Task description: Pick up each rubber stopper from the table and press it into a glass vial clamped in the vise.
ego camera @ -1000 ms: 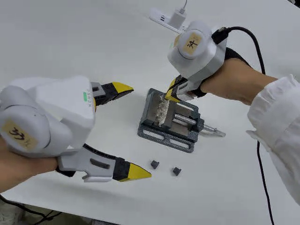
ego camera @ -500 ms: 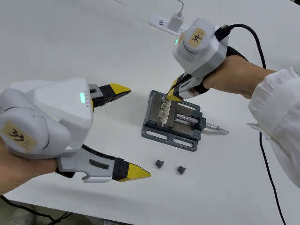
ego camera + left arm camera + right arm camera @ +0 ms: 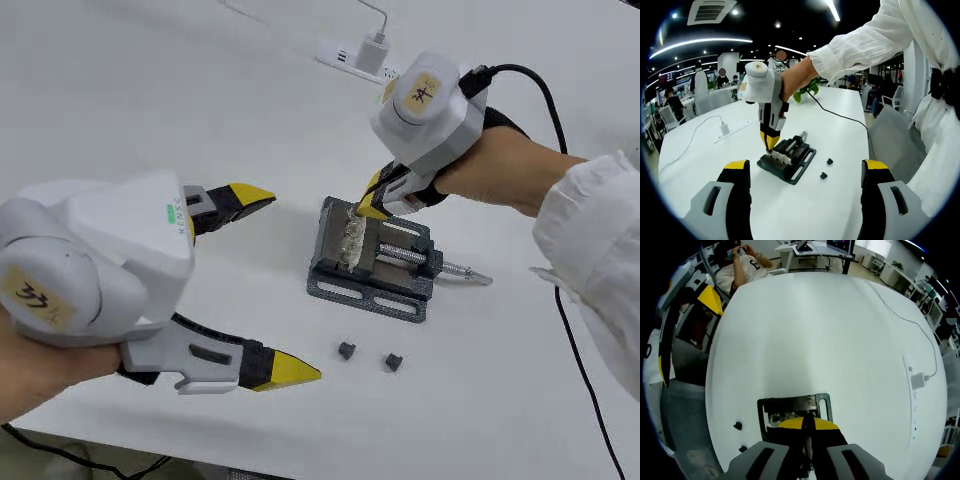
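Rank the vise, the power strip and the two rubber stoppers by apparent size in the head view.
1. vise
2. power strip, though it lies farther from the camera
3. rubber stoppers: both look alike, so tied

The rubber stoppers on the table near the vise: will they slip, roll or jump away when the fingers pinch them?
The stoppers are tiny beside the vise, so probably very light and easily flicked away. They look stubby and rest flat on the table, so rolling seems unlikely. Being dark rubber, they should probably grip, not slip.
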### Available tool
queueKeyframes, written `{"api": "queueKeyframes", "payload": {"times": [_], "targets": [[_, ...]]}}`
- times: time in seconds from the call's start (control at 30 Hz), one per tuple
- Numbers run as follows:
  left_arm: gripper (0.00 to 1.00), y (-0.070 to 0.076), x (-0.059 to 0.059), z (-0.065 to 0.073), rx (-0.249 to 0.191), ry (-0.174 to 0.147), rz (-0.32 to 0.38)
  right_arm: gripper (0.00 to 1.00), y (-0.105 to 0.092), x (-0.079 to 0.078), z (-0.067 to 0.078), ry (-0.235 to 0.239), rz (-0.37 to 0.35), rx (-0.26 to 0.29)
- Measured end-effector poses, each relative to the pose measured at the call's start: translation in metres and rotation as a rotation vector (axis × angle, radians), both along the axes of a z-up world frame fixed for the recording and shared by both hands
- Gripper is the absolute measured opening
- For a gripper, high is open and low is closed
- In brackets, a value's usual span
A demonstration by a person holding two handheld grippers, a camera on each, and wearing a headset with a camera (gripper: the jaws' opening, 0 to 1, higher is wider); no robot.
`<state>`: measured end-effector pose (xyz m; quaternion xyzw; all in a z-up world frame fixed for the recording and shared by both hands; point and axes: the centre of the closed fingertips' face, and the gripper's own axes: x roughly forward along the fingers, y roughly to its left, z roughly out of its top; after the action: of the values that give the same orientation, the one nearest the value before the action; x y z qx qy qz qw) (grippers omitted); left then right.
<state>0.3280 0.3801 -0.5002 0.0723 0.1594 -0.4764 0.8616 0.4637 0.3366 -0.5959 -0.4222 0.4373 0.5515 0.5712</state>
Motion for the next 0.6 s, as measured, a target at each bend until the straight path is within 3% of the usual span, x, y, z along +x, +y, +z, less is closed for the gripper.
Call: {"api": "queueKeyframes", "payload": {"times": [0.6], "targets": [[0.91,0.0055,-0.0006,-0.0005,0.013,0.000,0.012,0.02,-0.0017,-0.0017,0.0004,-0.003,-0.008,0.024]]}}
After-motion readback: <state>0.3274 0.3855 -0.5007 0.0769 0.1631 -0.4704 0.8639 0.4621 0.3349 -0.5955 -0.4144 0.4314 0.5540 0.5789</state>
